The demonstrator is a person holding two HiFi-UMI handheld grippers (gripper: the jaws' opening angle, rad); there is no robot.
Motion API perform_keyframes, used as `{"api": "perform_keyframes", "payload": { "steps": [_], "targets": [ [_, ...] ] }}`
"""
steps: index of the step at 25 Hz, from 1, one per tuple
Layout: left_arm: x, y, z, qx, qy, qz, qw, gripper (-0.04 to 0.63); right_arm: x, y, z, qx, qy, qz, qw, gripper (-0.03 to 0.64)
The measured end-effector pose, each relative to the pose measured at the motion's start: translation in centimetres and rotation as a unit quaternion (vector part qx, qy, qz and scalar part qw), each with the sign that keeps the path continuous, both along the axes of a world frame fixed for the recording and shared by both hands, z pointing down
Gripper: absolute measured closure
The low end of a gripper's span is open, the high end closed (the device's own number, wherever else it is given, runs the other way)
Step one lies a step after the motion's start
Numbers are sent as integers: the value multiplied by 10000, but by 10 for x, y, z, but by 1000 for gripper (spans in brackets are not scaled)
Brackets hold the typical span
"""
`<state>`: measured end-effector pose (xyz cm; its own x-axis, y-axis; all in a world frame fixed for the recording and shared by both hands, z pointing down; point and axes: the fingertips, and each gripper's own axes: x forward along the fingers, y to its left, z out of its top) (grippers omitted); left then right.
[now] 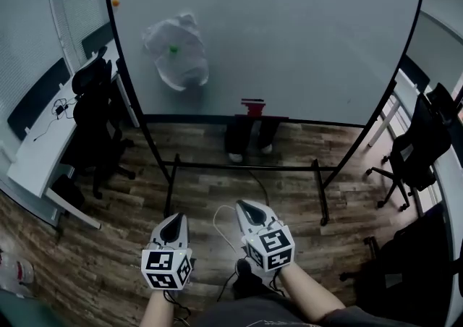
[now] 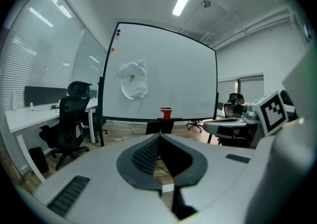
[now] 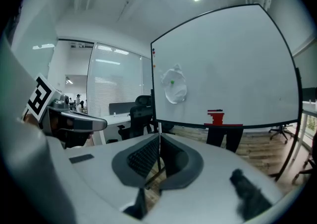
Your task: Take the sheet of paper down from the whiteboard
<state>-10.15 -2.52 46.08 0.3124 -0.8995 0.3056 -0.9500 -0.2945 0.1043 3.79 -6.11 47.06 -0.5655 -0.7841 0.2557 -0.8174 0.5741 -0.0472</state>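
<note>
A crumpled white sheet of paper (image 1: 177,52) hangs on the whiteboard (image 1: 304,36), pinned by a small green magnet (image 1: 173,49). The sheet (image 2: 133,80) shows upper left of centre in the left gripper view and the same sheet (image 3: 175,85) sits left of centre in the right gripper view. My left gripper (image 1: 173,220) and right gripper (image 1: 244,207) are side by side over the wooden floor, well short of the board. Both have their jaws shut with nothing between them.
A red eraser (image 1: 252,107) rests on the board's tray. Someone's legs (image 1: 248,137) stand behind the board. The board's black stand (image 1: 246,168) crosses the floor ahead. Black office chairs (image 1: 98,112) and a white desk (image 1: 40,148) stand left; another chair (image 1: 419,148) stands right.
</note>
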Motion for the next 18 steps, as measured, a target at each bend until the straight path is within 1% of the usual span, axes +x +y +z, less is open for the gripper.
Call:
{"api": "perform_keyframes", "payload": {
  "steps": [2,6,13,18],
  "targets": [
    [2,-25,-3,38,-35,-78,10000,581,1,-27,0,7,-26,-70,10000,594],
    [4,-66,-6,50,27,-261,9996,581,2,-74,-5,47,-30,-239,9997,594],
    [10,-117,-6,2,-53,-544,9985,581,12,-138,-8,40,-193,-414,9989,594],
    [12,-142,-10,61,-107,-749,9971,581,10,-167,-7,32,-250,-600,9979,594]
  ]
}}
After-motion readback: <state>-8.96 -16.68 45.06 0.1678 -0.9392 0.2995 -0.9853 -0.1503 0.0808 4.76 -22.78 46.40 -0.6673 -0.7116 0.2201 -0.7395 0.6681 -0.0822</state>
